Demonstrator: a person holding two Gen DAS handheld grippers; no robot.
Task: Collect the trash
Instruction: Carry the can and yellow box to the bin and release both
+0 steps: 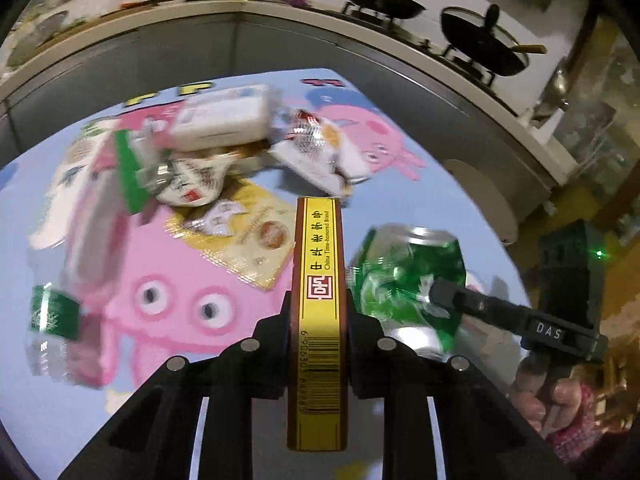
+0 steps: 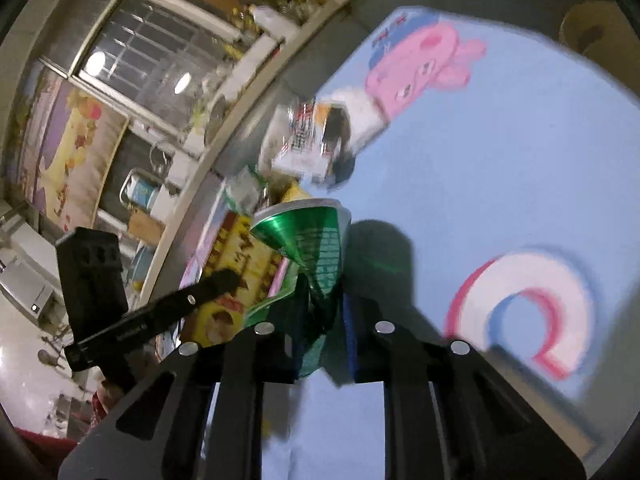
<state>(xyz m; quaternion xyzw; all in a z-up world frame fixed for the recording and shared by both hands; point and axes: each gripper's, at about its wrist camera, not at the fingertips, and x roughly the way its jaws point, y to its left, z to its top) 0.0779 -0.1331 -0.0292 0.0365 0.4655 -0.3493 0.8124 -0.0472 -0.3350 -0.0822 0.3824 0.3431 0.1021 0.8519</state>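
Observation:
My left gripper [image 1: 318, 308] is shut on a narrow yellow box [image 1: 318, 280] with a barcode, held edge-on above the cartoon-print table [image 1: 400, 208]. My right gripper [image 2: 320, 316] is shut on a crushed green can [image 2: 316, 248]; the can also shows in the left wrist view [image 1: 408, 280], pinched by the right gripper's fingers [image 1: 460, 300]. The left gripper's fingers [image 2: 180, 308] show at the left of the right wrist view. Loose trash lies on the table: a white tissue pack [image 1: 224, 118], crumpled foil wrappers [image 1: 316, 140], a yellow sachet [image 1: 248, 236] and a squashed clear bottle [image 1: 52, 320].
A kitchen counter [image 1: 280, 12] with a stove, two black woks [image 1: 480, 40] and clutter runs behind the table. A round wooden stool [image 1: 484, 200] stands at the table's right edge. A window and sink [image 2: 152, 184] show in the right wrist view.

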